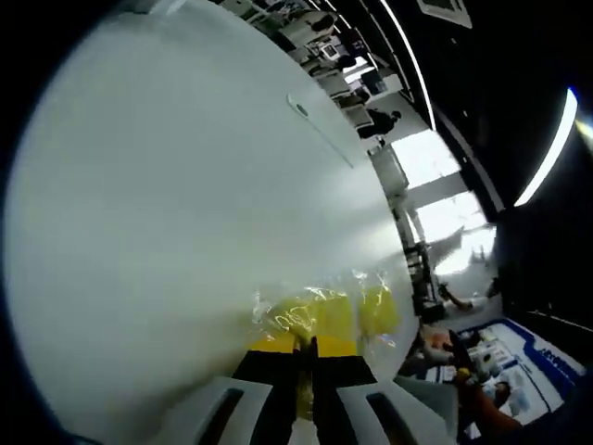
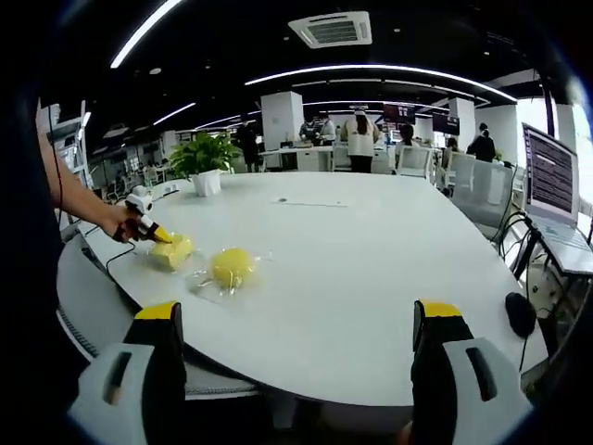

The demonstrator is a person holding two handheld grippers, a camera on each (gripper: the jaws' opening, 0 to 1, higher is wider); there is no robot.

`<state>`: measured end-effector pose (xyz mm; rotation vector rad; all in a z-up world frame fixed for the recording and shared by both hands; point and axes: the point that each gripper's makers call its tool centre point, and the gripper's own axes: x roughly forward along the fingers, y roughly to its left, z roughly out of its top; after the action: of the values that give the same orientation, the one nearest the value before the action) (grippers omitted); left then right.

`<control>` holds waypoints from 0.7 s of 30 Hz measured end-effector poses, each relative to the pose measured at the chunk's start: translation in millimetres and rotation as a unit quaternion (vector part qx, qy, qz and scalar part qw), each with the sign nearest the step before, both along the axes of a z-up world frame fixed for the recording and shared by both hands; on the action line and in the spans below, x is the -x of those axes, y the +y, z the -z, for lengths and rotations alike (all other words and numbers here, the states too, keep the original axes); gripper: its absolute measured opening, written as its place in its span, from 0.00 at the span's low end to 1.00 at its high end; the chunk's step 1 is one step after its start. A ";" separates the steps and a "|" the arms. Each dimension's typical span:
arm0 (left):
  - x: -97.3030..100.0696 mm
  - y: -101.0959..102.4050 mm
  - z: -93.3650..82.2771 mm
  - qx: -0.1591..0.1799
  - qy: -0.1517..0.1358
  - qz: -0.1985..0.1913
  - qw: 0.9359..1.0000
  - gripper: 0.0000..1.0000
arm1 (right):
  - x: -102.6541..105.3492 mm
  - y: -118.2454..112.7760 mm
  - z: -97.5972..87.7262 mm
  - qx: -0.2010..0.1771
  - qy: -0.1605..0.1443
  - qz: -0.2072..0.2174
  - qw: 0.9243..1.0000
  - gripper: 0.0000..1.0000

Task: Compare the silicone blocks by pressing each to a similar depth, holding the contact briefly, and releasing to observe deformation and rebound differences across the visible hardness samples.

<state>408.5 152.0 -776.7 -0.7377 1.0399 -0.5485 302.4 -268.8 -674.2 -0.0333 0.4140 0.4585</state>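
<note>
The right gripper view takes in the whole white oval worktop (image 2: 371, 278) from off its near edge. Two yellow silicone samples lie toward its left edge, each in clear plastic wrap: a squarish yellow block (image 2: 173, 250) and, just beside it toward the middle, a round yellow block (image 2: 232, 267). The left tool (image 2: 159, 237) comes in from the left in a person's hand (image 2: 120, 222), its yellow tips touching the top of the squarish block. A potted plant (image 2: 204, 159) stands at the far left edge, a thin flat object (image 2: 298, 202) lies farther in, and a dark mouse (image 2: 520, 313) sits off the right edge.

The left gripper view gives the close look that the other lacks: the left tool (image 1: 304, 345) has its two yellow-tipped jaws drawn almost together, with only a thin dark slit between them, and their tips pressing against the wrapped squarish block (image 1: 324, 315) straight ahead. Whether they pinch the wrap or only push on it cannot be told; the block is blurred and glare runs over the plastic.

The right tool (image 2: 298, 320) hangs well back from both blocks, off the near edge, its jaws spread wide with nothing between them. Its lower parts are cut off by the bottom of the picture.
</note>
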 end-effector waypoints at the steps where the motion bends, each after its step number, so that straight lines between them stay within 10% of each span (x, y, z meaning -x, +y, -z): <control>1: 0.6 -0.5 1.1 0.004 0.008 -0.006 1.000 0.02 | -0.4 -1.2 0.7 0.003 0.001 -0.001 1.000 0.97; 21: -11.1 23.1 11.5 -0.093 -0.085 -0.020 0.992 0.23 | -4.9 1.5 -3.9 0.005 0.001 -0.003 1.000 0.97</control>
<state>419.7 175.1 -788.3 -0.5369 0.9015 -0.4654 307.3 -267.3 -670.3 -0.0446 0.4187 0.4619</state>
